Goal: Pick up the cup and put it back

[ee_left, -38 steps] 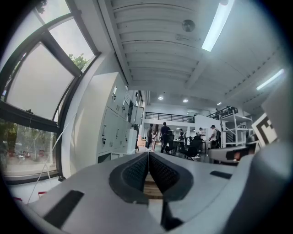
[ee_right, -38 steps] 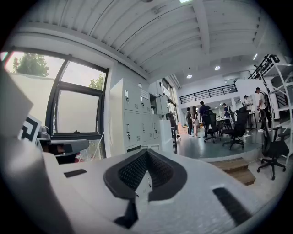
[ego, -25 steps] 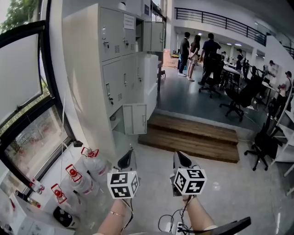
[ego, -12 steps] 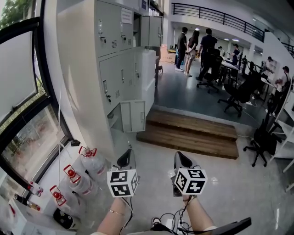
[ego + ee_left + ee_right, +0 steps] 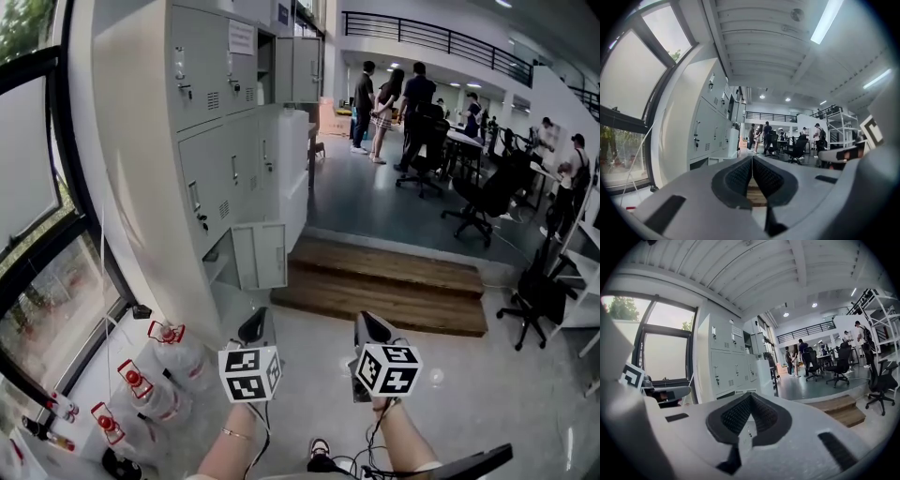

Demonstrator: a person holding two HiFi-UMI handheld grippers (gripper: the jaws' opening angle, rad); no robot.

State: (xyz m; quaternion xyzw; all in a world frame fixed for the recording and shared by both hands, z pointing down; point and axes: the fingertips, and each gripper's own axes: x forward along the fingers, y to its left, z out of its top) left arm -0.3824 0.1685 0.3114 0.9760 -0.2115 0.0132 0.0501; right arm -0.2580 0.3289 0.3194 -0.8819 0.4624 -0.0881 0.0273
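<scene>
Grey lockers nearer — bottles leftward

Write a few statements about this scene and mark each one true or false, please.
1. The left tool and the right tool are both shut and empty. True.
2. A cup stands on the wooden steps. False: no cup shows in any view.
3. Grey lockers stand left of the steps. True.
4. The bottles with red caps lie at the right. False: they lie at the lower left.
5. People stand in the far room. True.
</scene>
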